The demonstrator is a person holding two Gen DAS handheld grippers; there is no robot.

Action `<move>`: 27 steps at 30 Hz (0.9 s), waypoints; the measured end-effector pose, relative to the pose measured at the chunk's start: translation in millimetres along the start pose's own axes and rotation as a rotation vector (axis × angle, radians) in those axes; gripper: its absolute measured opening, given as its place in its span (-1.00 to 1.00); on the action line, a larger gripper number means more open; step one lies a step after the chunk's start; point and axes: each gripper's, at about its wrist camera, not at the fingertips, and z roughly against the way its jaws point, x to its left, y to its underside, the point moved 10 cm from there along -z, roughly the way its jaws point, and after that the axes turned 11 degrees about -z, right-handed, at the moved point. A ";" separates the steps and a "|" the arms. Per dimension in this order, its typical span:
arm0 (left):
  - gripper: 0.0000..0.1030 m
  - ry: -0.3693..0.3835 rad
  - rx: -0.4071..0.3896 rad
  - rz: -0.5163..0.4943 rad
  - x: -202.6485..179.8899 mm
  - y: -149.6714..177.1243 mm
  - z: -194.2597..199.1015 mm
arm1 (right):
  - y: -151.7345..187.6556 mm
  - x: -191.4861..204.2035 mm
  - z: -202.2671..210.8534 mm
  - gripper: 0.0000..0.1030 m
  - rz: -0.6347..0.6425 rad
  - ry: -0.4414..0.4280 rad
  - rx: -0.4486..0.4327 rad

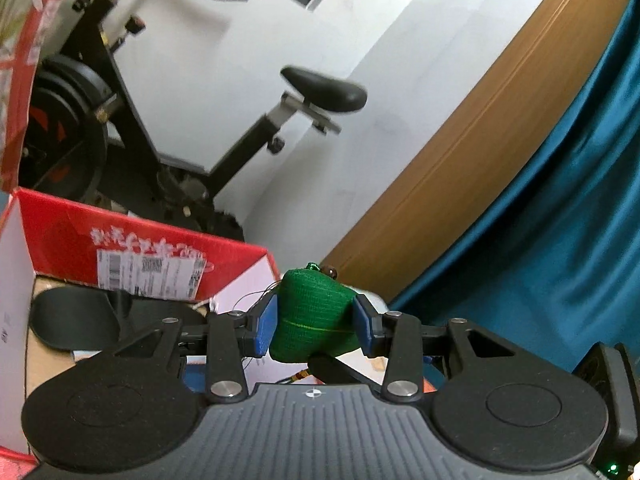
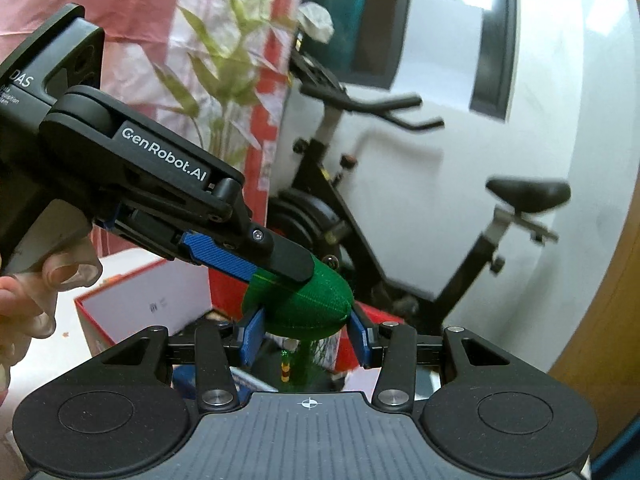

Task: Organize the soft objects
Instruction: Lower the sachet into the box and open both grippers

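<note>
A green fabric pouch (image 1: 314, 316), a soft stuffed ornament with a bead and a tassel, is held in the air. My left gripper (image 1: 316, 322) is shut on it, blue pads pressing both sides. In the right wrist view the same pouch (image 2: 316, 306) sits between the blue pads of my right gripper (image 2: 304, 338), which close in on its lower part. The left gripper (image 2: 276, 268) comes in from the upper left and clamps the pouch's top. A beaded tassel (image 2: 286, 364) hangs under the pouch.
An open red cardboard box (image 1: 140, 256) stands below left, with dark objects inside; it also shows in the right wrist view (image 2: 132, 300). A black exercise bike (image 1: 192, 112) stands against the white wall. A teal curtain (image 1: 560, 220) hangs at right beside a wooden frame (image 1: 460, 152).
</note>
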 end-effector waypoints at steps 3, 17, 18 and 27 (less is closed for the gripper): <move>-0.17 -0.008 0.046 0.001 8.0 13.2 -16.0 | 17.2 -10.1 -11.6 -0.20 -0.036 -0.001 0.043; -0.19 -0.077 0.142 0.013 36.4 43.5 -57.9 | 61.2 -29.7 -45.0 -0.17 -0.147 0.013 0.155; -0.19 -0.086 0.136 0.011 38.4 41.9 -56.7 | 59.3 -29.6 -45.3 -0.16 -0.146 0.015 0.154; -0.13 -0.195 0.084 -0.069 44.1 31.7 -24.9 | 55.0 -27.0 -27.3 -0.02 -0.157 0.040 0.127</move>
